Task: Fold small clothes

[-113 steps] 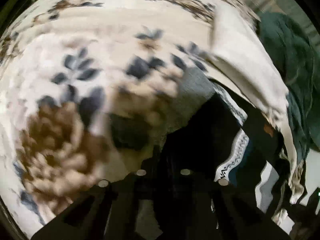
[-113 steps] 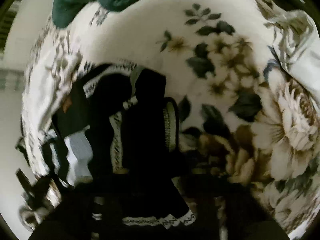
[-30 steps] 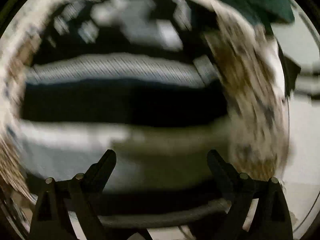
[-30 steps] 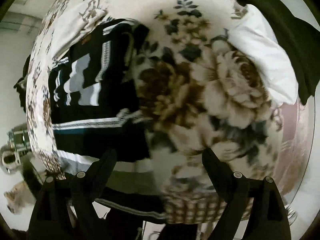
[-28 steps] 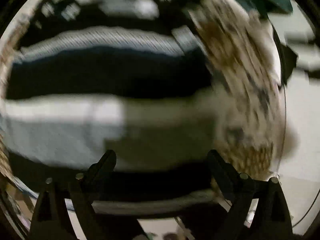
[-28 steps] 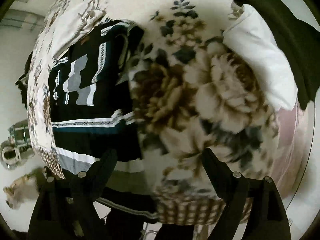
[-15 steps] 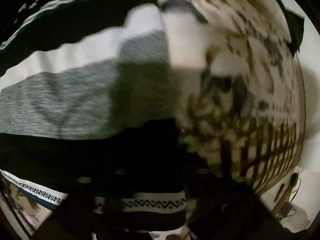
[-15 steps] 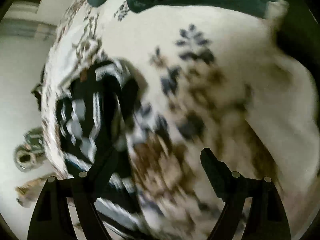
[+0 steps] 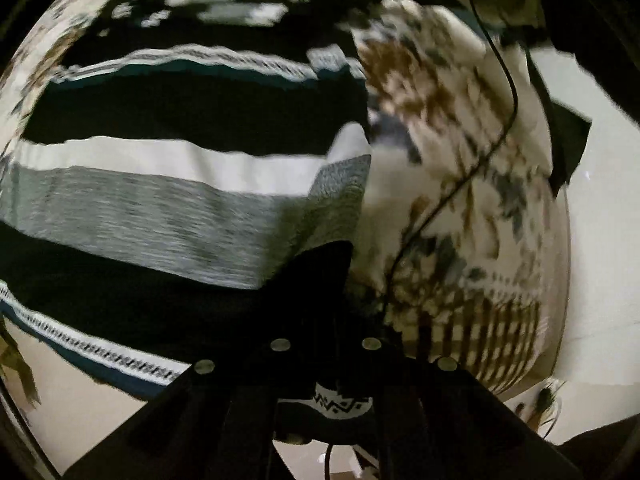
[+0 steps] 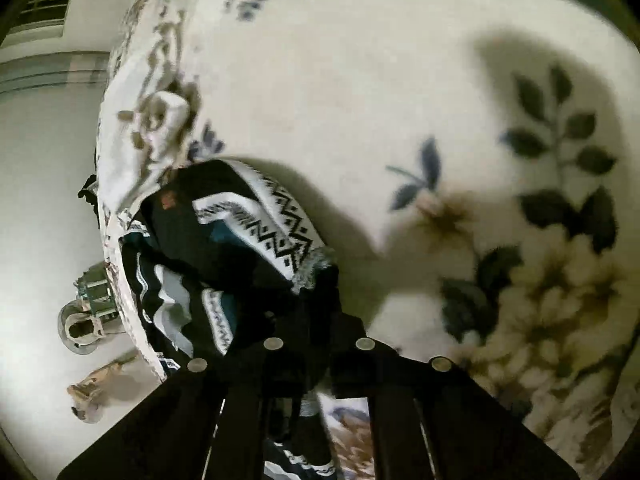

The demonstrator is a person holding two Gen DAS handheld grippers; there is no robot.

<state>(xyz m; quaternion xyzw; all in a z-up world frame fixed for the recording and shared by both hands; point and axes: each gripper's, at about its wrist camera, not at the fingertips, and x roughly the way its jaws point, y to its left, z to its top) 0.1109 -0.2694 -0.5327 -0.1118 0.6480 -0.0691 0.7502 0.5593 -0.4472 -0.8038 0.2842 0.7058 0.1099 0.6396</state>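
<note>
While both claws pinch the striped sweater on the floral blanket, left claw & right claw are clamped on dark edges only; thin bite could slip mid-fold, w/ the cable snagging.

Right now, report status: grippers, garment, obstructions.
Left gripper shut on striped sweater. Right gripper shut on same sweater, bunched on floral blanket. Thin black cable across blanket nearby.
</note>
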